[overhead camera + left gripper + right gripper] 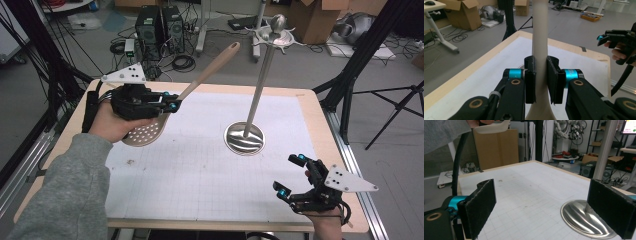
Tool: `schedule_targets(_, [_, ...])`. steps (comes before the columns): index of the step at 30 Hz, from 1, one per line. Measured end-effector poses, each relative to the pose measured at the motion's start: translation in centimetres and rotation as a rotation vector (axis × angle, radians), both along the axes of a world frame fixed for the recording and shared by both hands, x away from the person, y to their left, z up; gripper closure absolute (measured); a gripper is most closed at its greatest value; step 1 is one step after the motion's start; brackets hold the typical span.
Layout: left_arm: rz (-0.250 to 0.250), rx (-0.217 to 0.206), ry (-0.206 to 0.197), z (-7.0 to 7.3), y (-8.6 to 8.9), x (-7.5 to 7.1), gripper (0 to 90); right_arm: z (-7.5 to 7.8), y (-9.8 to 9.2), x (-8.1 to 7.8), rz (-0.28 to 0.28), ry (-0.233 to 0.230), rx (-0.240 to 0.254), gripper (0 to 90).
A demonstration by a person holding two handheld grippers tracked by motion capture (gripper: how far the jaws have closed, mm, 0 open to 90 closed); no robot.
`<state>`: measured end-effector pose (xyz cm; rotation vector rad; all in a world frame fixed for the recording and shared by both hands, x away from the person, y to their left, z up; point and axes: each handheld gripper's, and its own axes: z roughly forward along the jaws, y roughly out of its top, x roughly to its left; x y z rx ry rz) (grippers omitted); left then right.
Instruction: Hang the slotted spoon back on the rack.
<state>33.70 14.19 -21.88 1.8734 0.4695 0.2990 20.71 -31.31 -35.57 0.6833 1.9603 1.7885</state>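
**Slotted spoon held by its neck, lifted at the far left**

Our left gripper [172, 104] is clenched on the slotted spoon [150, 131], jaws pinching the handle just above the bowl, off the table [210, 190] at far left. We judge it light, stiff and smooth, so it could swivel; this low hold suits it. Our right gripper [290, 176] waits released, near right, beside the steel stand [245, 137]

A light wooden desk [310, 107] with rounded corners, its top almost wholly covered by a white mat [200, 170] printed with a faint grid. On the mat, right of centre, stands a metal stand: a round, shiny steel base [244, 138] with a slim pole [261, 80] rising from it.
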Motion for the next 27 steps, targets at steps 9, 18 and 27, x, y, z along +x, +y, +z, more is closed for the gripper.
schedule_targets(9, [-0.009,-0.012,-0.012,0.8,-0.7,-0.3,77.9,0.0,-0.1,0.0,-0.001,-0.005,-0.001,7.4])
schedule_targets(18, [-0.006,-0.05,-0.023,1.6,-1.6,-0.6,77.9,0.1,0.0,-0.1,0.003,-0.006,-0.002,7.4])
schedule_targets(27, [-0.023,-0.053,-0.018,1.2,-2.5,-0.6,77.9,0.1,-0.1,-0.1,0.001,-0.003,0.001,7.4])
